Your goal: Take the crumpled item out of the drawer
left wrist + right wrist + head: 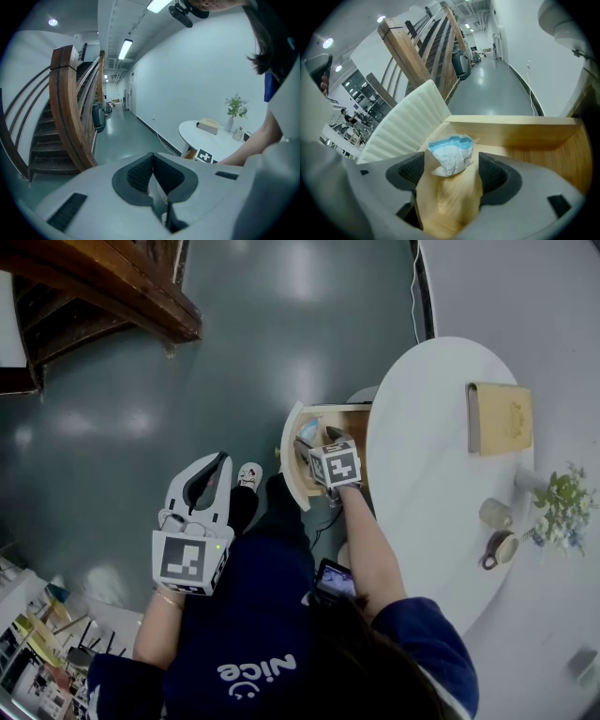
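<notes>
Where the crumpled item (451, 155) lies on the floor of the open drawer (511, 135), the right gripper (452, 169) has its jaws apart on either side of it, pads clear. The drawer projects from under the white table (422, 446). The left gripper (152, 158) hangs aside, jaws together.

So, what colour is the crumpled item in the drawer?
The crumpled item is white and light blue; right gripper view.
</notes>
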The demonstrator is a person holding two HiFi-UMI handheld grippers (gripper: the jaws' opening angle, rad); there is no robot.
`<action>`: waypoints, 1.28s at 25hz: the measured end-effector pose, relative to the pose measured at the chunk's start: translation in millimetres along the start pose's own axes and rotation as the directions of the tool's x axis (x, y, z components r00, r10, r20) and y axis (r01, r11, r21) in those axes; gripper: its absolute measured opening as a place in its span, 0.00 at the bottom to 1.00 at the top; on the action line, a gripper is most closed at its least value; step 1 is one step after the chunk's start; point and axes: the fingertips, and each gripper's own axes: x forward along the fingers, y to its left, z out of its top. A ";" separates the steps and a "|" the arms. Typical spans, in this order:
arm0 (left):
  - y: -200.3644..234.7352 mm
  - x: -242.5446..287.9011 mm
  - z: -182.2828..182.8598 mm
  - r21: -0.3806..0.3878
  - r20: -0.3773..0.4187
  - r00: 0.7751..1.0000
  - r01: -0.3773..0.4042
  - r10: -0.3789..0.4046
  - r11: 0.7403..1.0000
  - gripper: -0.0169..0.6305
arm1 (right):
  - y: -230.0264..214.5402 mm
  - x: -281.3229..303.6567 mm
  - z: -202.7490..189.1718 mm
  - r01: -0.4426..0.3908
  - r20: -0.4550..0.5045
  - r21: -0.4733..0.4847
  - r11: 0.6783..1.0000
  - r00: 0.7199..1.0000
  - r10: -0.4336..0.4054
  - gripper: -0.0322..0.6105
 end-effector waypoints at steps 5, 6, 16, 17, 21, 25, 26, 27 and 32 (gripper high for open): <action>2.7 -1.3 -7.2 -0.011 -0.021 1.000 -0.008 0.008 1.000 0.03 | -4.9 4.5 -2.5 0.002 -0.033 -0.044 0.999 0.999 -0.003 0.61; 2.1 -0.5 -8.3 -0.011 -0.023 1.000 -0.007 0.007 1.000 0.03 | -4.9 6.7 -3.1 -0.001 -0.038 -0.048 0.999 0.999 -0.001 0.61; -0.5 3.6 -20.7 -0.019 -0.065 0.998 -0.014 0.013 1.000 0.03 | -8.0 29.3 -6.9 -0.045 -0.092 -0.099 0.994 0.995 0.036 0.60; -0.4 3.0 -21.7 -0.019 -0.066 0.998 -0.015 0.013 1.000 0.03 | -7.6 31.1 -7.5 -0.048 -0.096 -0.108 0.993 0.995 0.037 0.60; 2.1 1.6 -27.6 -0.023 -0.085 0.996 -0.022 0.020 0.999 0.03 | -9.5 38.0 -9.0 -0.053 -0.112 -0.126 0.991 0.993 0.039 0.57; 5.2 0.9 -29.0 -0.037 -0.093 0.995 -0.033 0.030 0.999 0.03 | -10.3 43.4 -10.3 -0.051 -0.119 -0.123 0.991 0.992 0.036 0.54; 5.2 0.9 -29.6 -0.036 -0.095 0.995 -0.034 0.031 0.999 0.03 | -10.9 43.7 -10.5 -0.051 -0.118 -0.116 0.992 0.992 0.037 0.53; 5.2 0.8 -30.4 -0.036 -0.096 0.995 -0.036 0.032 0.999 0.03 | -10.9 43.9 -10.6 -0.053 -0.115 -0.109 0.993 0.993 0.040 0.53; 3.7 0.5 -29.9 -0.033 -0.092 0.995 -0.032 0.029 0.999 0.03 | -6.5 44.3 -9.5 -0.048 -0.100 -0.103 0.994 0.994 0.037 0.46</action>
